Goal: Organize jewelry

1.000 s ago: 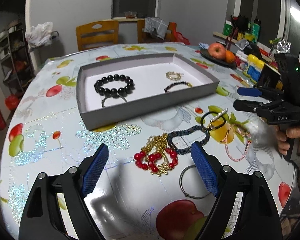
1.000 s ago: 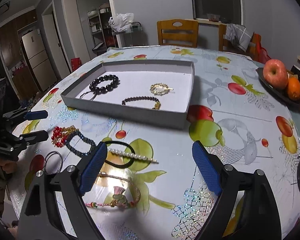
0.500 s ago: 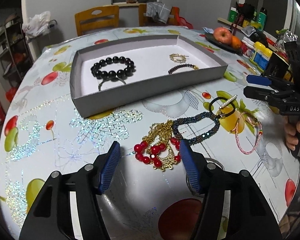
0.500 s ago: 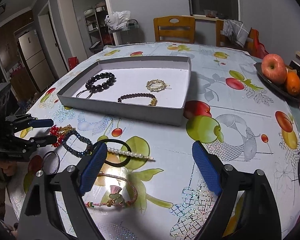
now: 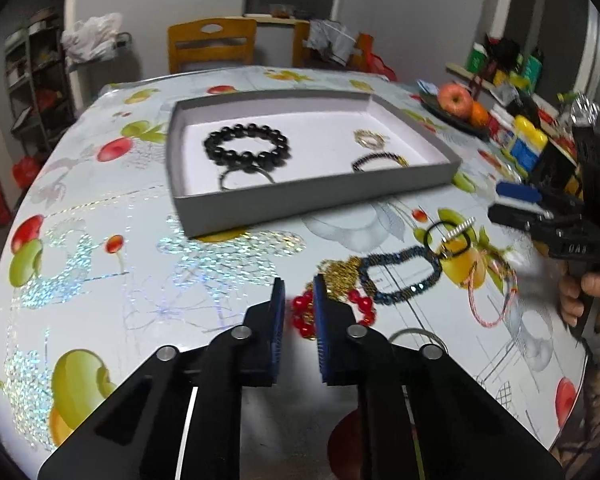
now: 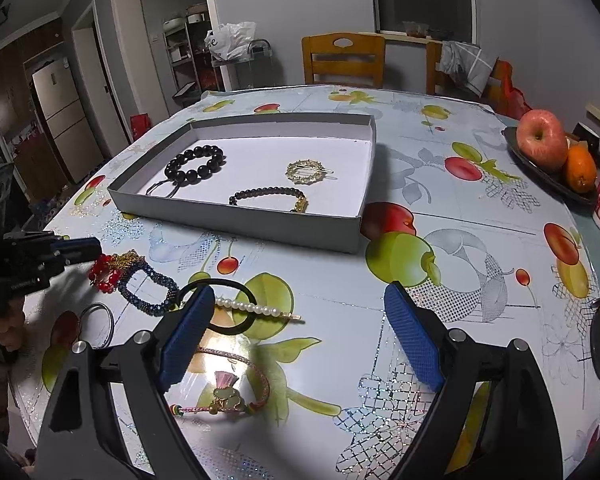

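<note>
Here the left gripper (image 5: 299, 300) has its blue pads narrowed to a slim gap around the red bead piece (image 5: 302, 314) on the table (image 5: 100, 280); whether the pads grip it cannot be determined. Only the right wrist view shows the pink cord bracelet (image 6: 228, 392) with tassel nearest, and the pearl hairpin (image 6: 256, 309) lying across a black hair tie (image 6: 220, 306). The right gripper (image 6: 300, 336) stands wide open, holding nothing. Beyond lies the dark beaded bracelet (image 5: 400, 276). Farthest, the grey tray (image 5: 308, 200) contains a black bead bracelet (image 5: 246, 148), a gold brooch (image 6: 306, 172) and a thin dark bracelet (image 6: 266, 196).
</note>
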A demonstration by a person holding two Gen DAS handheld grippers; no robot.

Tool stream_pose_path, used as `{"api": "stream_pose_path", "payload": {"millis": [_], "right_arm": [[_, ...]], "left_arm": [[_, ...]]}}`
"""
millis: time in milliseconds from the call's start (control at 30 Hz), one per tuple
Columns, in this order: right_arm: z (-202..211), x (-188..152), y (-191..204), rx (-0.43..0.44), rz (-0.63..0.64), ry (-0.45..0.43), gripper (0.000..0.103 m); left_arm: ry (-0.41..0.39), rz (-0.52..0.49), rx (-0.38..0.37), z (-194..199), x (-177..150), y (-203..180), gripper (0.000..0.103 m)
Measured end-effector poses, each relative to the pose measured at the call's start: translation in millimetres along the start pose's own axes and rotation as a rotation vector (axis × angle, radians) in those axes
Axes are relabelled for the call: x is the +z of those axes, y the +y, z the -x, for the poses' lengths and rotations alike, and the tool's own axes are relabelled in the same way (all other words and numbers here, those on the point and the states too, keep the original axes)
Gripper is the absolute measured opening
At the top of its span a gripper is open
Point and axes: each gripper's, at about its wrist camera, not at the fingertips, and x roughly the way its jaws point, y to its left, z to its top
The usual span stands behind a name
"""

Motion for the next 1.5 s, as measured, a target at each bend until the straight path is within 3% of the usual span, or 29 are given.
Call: {"api": "stream_pose_path", "payload": {"millis": [133, 233, 367, 467, 867, 1033, 1100, 1167, 1500], "right_arm": [[-2, 1, 0, -0.016, 0.000, 0.009, 0.082], [0, 0, -7, -0.042, -0.038, 0.000, 0.068], [6, -2, -26, -0.038, -0.135, -0.032, 0.066], [6, -3, -24, -0.017, -0.134, -0.020, 0.063], [-19, 1, 39, 0.021, 0.269, 0.104, 0.059], [-33, 2, 34, 0.098, 0.278, 0.155, 0.043], [-33, 1, 32, 0.125, 0.250, 0.157, 0.015], [-32, -1, 31, 0.113, 0.245, 0.159, 0.007], [-13, -2, 20, 0.104, 0.171, 0.091, 0.006]], "left_arm": [[-0.024, 0.041, 0.021, 5, 1, 7, 0.011], [-0.033, 0.052, 0.026, 7, 1, 9, 0.011], [-0.029, 0.040, 0.006, 6, 1, 7, 0.011], [-0.017, 0.036, -0.011, 4, 0, 6, 0.023], [0.008, 0.028, -0.004, -1, 0, 3, 0.026], [0.012, 0.012, 0.025, -2, -1, 0, 0.026], [0.014, 0.010, 0.027, -2, -1, 0, 0.026], [0.017, 0.008, 0.029, -2, -1, 0, 0.026], [0.009, -0.009, 0.028, -1, -1, -3, 0.026]]}}
